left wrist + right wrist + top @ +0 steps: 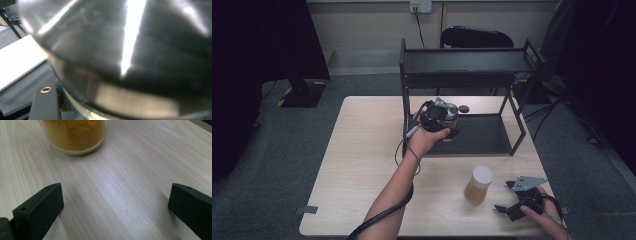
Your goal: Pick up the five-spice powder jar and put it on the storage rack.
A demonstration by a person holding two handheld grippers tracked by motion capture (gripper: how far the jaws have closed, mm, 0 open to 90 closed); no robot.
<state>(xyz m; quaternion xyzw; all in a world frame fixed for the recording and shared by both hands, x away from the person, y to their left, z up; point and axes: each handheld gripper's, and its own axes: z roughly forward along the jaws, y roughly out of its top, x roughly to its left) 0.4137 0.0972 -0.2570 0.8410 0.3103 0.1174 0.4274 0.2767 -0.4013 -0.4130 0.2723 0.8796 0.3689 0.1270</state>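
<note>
Oddly, neither the held jar (451, 120) nor the yellow jar (478, 184) shows readable writing.

Black right gripper (507, 197), grey three-cornered plate, seemingly bare forearms.

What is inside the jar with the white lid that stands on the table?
The jar holds a yellow-orange, powdery-looking filling, seen through its clear wall in the high view and the right gripper view. The white lid covers the top, so the filling's surface is hidden.
</note>
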